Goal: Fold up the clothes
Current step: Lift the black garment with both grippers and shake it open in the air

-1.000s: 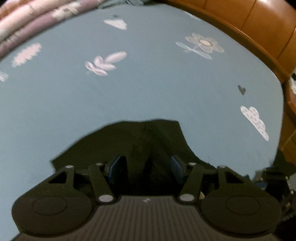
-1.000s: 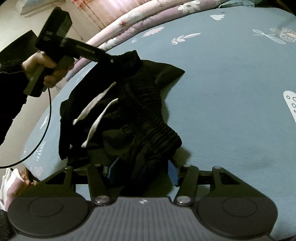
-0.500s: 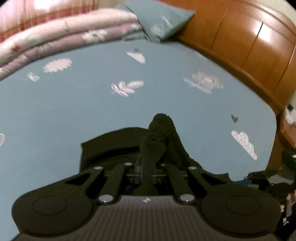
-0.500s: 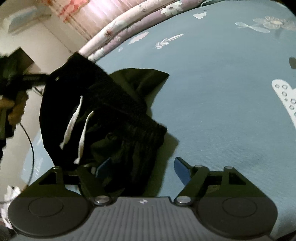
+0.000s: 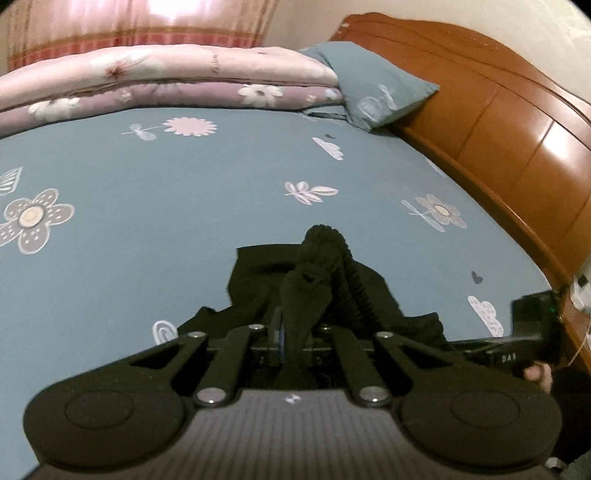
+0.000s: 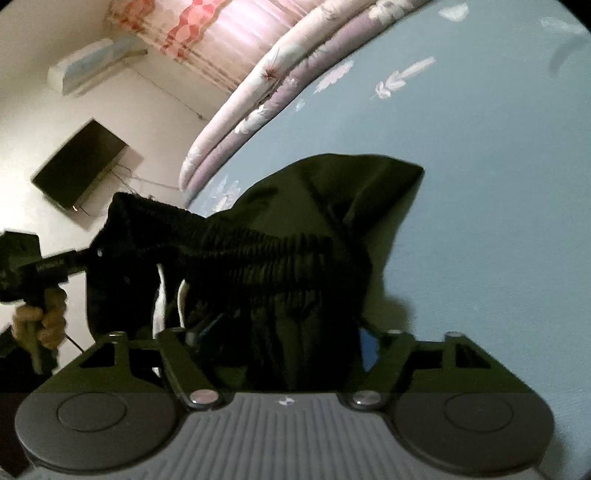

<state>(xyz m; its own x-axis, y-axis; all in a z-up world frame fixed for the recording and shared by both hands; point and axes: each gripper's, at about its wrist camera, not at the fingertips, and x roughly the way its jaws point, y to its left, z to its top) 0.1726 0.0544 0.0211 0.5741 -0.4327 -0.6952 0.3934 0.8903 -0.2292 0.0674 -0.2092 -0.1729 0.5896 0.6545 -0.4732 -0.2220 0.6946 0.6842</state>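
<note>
On bed sheet [image 5: 184, 258], black shorts [image 5: 343, 288]

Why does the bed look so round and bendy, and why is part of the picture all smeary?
Left wrist view: the fisheye lens bulges the blue bedsheet and curves the wooden headboard; the curtain glows washed-out. Right wrist view: motion smears the feather prints on the sheet and the quilt; the black shorts are too dark for detail.

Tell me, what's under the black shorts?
Under the black shorts lies the blue flowered bedsheet. The part right beneath the cloth is covered, so anything there stays hidden.
</note>
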